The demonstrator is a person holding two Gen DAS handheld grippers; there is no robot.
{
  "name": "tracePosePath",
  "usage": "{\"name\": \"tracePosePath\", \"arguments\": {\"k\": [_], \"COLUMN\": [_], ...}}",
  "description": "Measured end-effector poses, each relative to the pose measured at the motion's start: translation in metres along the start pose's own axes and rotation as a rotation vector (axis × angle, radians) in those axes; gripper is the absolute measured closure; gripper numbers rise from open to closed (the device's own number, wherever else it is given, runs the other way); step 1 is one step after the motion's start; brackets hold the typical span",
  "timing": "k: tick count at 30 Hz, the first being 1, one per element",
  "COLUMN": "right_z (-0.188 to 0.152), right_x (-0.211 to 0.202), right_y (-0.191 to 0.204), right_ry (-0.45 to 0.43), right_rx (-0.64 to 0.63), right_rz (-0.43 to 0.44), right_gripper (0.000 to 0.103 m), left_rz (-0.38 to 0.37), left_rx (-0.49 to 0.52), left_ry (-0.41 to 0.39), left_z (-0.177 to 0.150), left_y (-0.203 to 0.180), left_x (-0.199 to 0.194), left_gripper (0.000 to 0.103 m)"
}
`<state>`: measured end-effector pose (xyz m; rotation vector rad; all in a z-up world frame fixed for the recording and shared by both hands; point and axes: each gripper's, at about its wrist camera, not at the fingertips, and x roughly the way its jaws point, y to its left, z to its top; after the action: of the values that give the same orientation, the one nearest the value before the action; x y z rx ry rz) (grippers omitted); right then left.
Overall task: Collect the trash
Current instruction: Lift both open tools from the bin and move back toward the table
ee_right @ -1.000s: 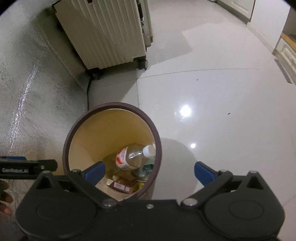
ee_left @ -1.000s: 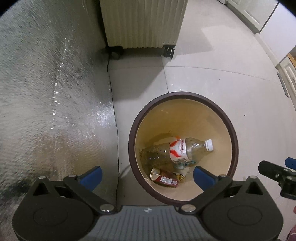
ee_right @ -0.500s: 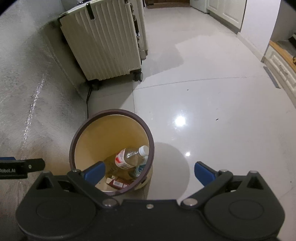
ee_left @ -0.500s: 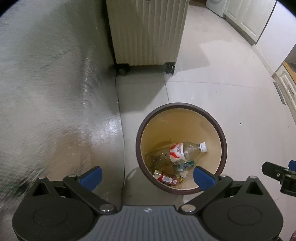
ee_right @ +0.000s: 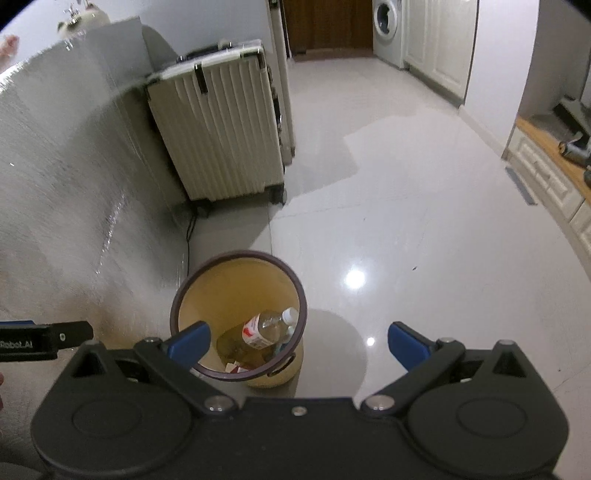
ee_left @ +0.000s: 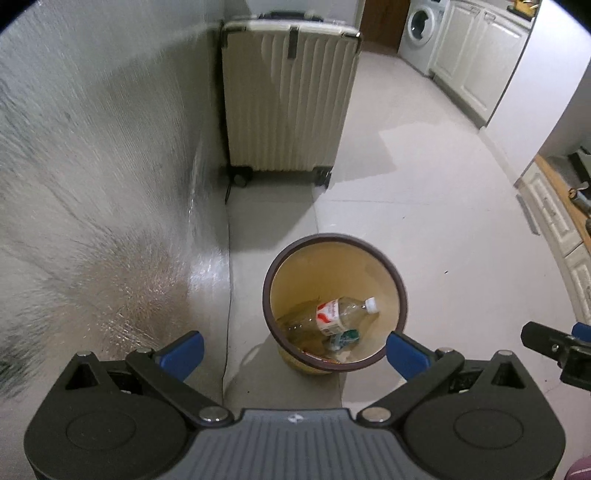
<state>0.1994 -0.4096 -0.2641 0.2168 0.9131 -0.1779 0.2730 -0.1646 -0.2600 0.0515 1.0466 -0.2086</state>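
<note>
Trash lies at the bottom of a round waste bin (ee_left: 400, 295) with a dark brown rim and yellowish inside: a clear plastic bottle (ee_left: 332, 314) with a red-and-white label and a white cap rests on its side, cap toward the bin's right wall, and beneath it sit a crumpled teal-printed wrapper (ee_left: 345, 338) and a small red carton (ee_right: 240, 368), partly hidden by the rim. The bin stands upright on the glossy pale tiled floor (ee_left: 443, 221), just beside a silvery foil-covered surface (ee_left: 92, 184) on its left. The left gripper (ee_left: 293, 352) hangs above the bin's near edge with its jaws spread wide and nothing between them; its blue fingertips (ee_left: 404, 354) frame the bin. The right gripper (ee_right: 295, 343) hovers above the bin's right side, its jaws equally wide apart and empty. Farther back, a cream ribbed suitcase (ee_left: 288, 99) stands upright on wheels against the foil surface, a thin black cable (ee_right: 189, 229) running down beside it. A washing machine (ee_left: 419, 33) and white cabinets (ee_left: 476, 55) line the far right.
</note>
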Motion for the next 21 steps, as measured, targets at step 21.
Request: {"name": "tracePosePath", "arguments": {"k": [21], "right_z": [0.023], "right_x": [-0.189], "right_y": [0.027], "right_ry": [-0.345], "right_rx": [-0.051], "right_rz": [0.021], "right_gripper": [0.000], "left_rz": [-0.059], "left_rx": [0.014], "left_ry": [-0.369], "left_z": [-0.004], "left_y": [-0.018], "left_x": [-0.200], "left_gripper": [0.000]}}
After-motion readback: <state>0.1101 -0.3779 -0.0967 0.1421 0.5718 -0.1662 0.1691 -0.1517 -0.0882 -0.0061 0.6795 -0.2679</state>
